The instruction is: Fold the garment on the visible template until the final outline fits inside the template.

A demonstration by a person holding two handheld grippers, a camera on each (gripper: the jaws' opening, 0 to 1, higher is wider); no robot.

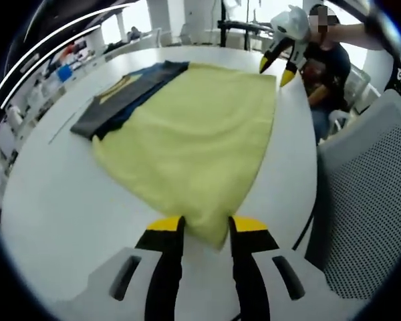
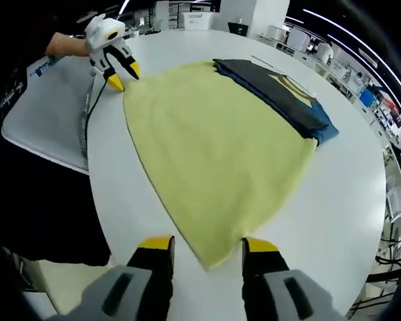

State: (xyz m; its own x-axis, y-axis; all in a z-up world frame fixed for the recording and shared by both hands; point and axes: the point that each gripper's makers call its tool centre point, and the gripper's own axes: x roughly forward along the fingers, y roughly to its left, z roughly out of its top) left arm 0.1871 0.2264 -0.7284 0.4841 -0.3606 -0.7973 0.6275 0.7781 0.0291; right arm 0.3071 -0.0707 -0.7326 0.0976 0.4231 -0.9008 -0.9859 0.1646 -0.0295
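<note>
Two corners of the yellow garment (image 1: 194, 140) are being lined up on the white table (image 1: 60, 207), the cloth spread flat with dark folded clothes (image 1: 130, 93) at its far edge (no template outline can be made out). Left gripper (image 1: 206, 227) and right gripper (image 2: 207, 246) are seen parted, each straddling a corner; clenching, then folding, is judged next.

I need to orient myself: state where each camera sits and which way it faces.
Left gripper view: rides the left gripper, looking along the table over the yellow cloth; the right gripper is opposite.
Right gripper view: rides the right gripper, looking back; the left gripper and a hand show.
Shared: cloth, dark garment, table.
</note>
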